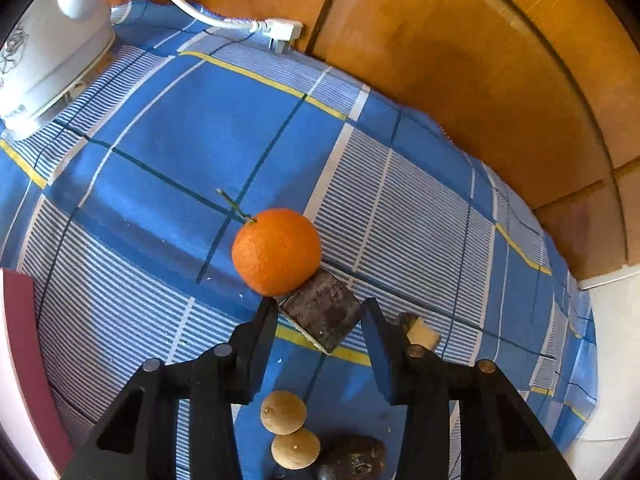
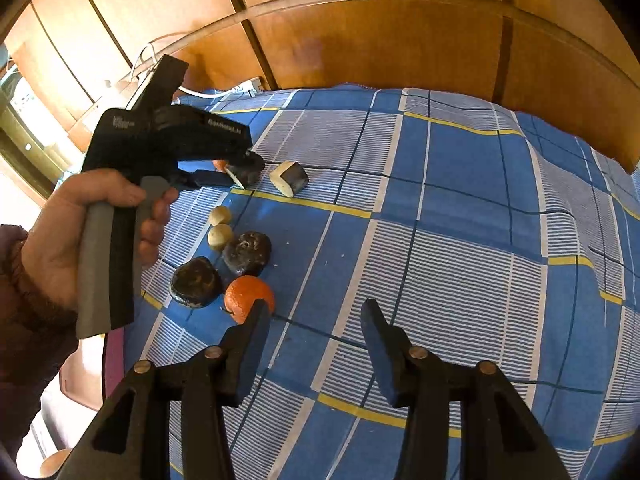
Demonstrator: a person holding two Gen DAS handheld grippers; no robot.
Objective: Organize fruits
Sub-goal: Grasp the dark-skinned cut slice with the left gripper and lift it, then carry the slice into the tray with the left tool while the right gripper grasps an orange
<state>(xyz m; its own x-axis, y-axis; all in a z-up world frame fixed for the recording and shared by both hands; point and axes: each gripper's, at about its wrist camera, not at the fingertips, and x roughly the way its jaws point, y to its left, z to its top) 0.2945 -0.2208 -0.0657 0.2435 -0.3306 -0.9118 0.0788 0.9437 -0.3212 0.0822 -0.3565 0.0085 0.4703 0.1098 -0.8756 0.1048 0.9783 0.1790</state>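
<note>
In the left wrist view my left gripper (image 1: 320, 306) is open, its jaws on either side of a dark cut fruit piece (image 1: 322, 314) that lies against an orange (image 1: 276, 251) with a stem. A second cut piece (image 1: 420, 330) sits right of it. Two small tan fruits (image 1: 283, 412) and a dark fruit (image 1: 354, 458) lie below the fingers. In the right wrist view my right gripper (image 2: 316, 312) is open and empty above the cloth. Left of it lie another orange (image 2: 244, 294), two dark fruits (image 2: 248, 252), the tan fruits (image 2: 220, 236), and both cut pieces (image 2: 289, 178). The left gripper (image 2: 242, 168) is over one.
A blue checked cloth (image 1: 160, 140) covers the surface. A white iron (image 1: 52, 60) stands at the far left, its cord and plug (image 1: 280, 32) at the cloth's far edge. Wooden cabinet doors (image 2: 360, 32) stand behind. A maroon edge (image 1: 24, 340) shows at the left.
</note>
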